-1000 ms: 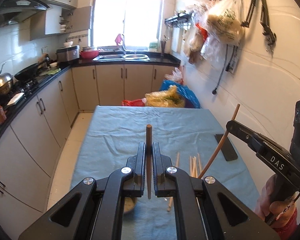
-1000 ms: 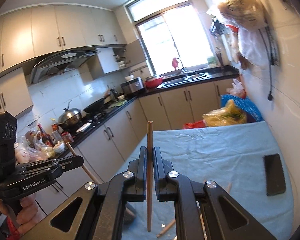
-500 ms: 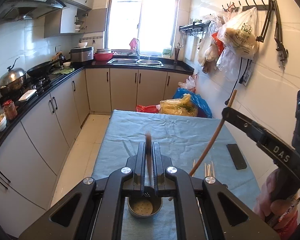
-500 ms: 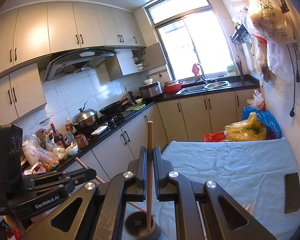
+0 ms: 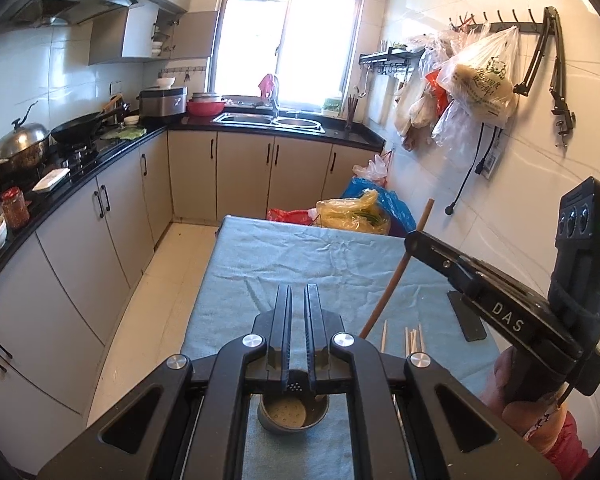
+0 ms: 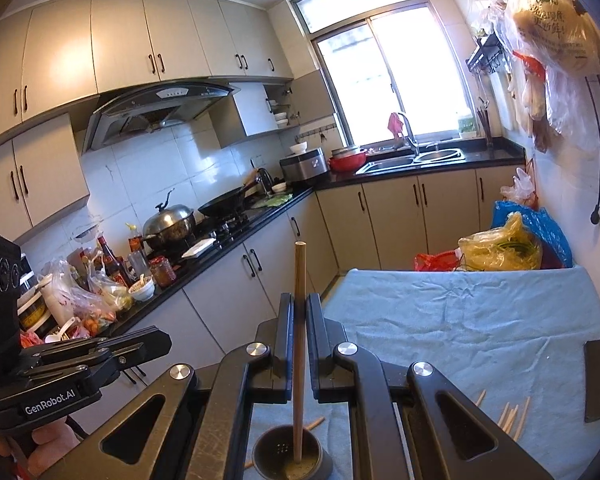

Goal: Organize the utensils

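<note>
Chopstick (image 6: pixel 299 344) upright, tip down in holder (image 6: pixel 290 456), R jaws clamping it, L jaws apart w/ nothing between.

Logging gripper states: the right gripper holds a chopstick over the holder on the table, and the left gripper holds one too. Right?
Not quite. The left gripper is empty, as the left wrist view shows. The right gripper does hold a chopstick over the holder on the table.

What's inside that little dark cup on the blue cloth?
The cup has a holed bottom. One chopstick, pinched in the right gripper, dips its lower end in. The gripper's frame covers part of the rim, so anything there is hidden.
</note>
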